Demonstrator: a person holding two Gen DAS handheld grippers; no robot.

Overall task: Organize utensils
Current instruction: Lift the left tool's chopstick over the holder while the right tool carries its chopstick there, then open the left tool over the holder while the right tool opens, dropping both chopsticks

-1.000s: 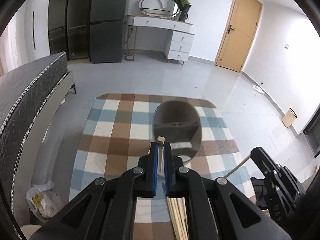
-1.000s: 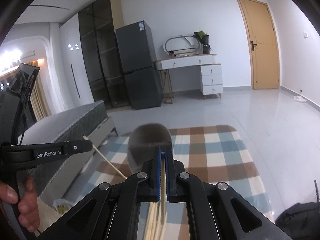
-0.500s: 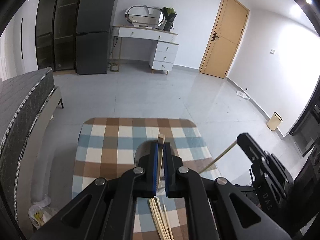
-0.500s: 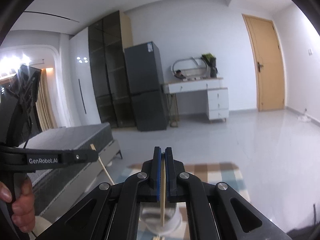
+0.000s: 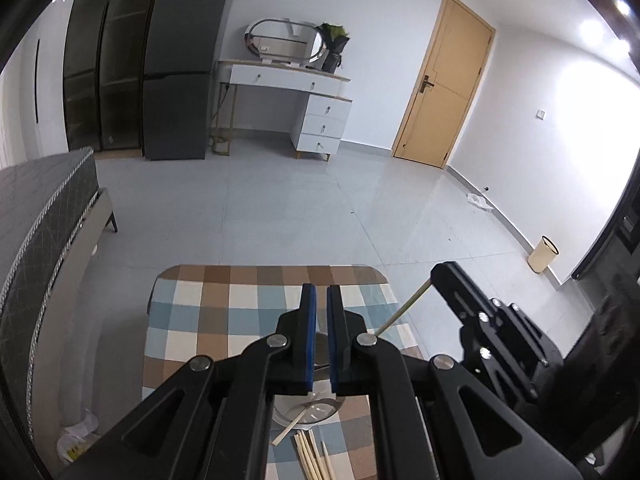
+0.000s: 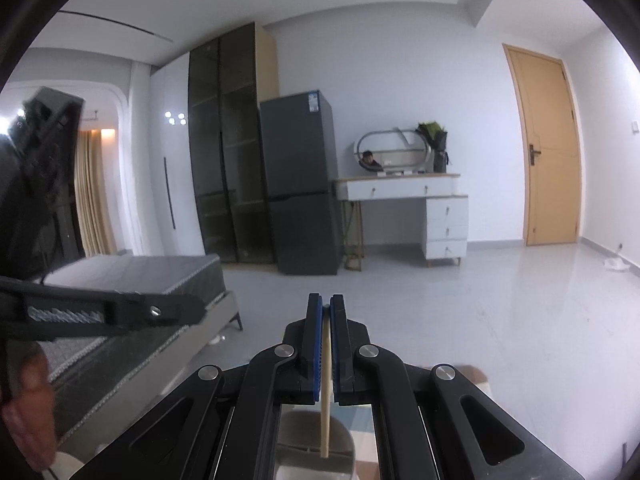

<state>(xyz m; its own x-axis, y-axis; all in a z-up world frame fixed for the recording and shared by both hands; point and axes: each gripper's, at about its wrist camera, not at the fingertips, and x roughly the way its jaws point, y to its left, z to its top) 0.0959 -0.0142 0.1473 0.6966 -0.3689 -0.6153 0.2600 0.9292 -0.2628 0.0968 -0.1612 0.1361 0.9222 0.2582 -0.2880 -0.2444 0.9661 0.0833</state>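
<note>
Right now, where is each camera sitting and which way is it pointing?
Left wrist: on the left gripper, tilted down at the checkered table, metal holder and loose chopsticks; the right gripper shows.
Right wrist: on the right gripper, facing almost level across the room, clamping a chopstick; the left gripper and a hand show.
Shared: fridge, door, holder.

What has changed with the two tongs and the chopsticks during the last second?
The left tongs let go of their chopstick; it now lies tilted in the cup, and the jaws are slightly apart. The right tongs stay shut on theirs. The spare chopsticks stayed on the table.
</note>
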